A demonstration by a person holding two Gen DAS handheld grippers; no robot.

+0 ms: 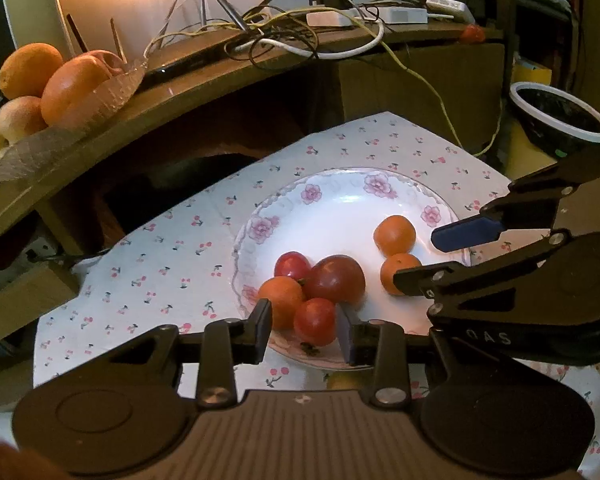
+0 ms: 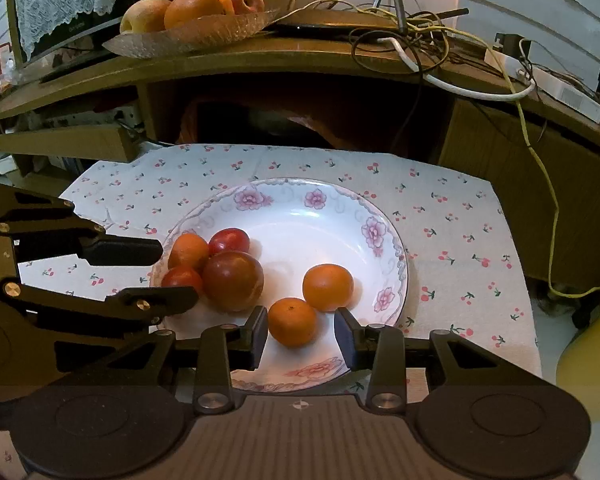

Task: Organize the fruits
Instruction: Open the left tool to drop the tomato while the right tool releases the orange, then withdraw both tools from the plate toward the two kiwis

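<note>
A white flowered plate [image 1: 332,184] [image 2: 300,186] holds three mandarins and three red fruits. My left gripper [image 1: 304,324] is open at the plate's near edge. Its fingers straddle a small red tomato [image 1: 315,320], with a mandarin [image 1: 280,306] beside the left finger; a big dark-red fruit [image 1: 336,278] lies just behind. My right gripper [image 2: 300,328] is open around a mandarin [image 2: 292,322], with a gap on the right side. Another mandarin [image 2: 328,286] sits just beyond. In each wrist view the other gripper [image 1: 432,258] [image 2: 178,272] shows from the side, jaws apart.
The plate rests on a cherry-print cloth [image 1: 160,256] [image 2: 460,232]. Behind it is a wooden shelf with a glass dish of oranges and apples [image 1: 60,80] [image 2: 196,28] and tangled cables [image 1: 284,36]. A black bowl with a white rim [image 1: 560,116] stands at the right.
</note>
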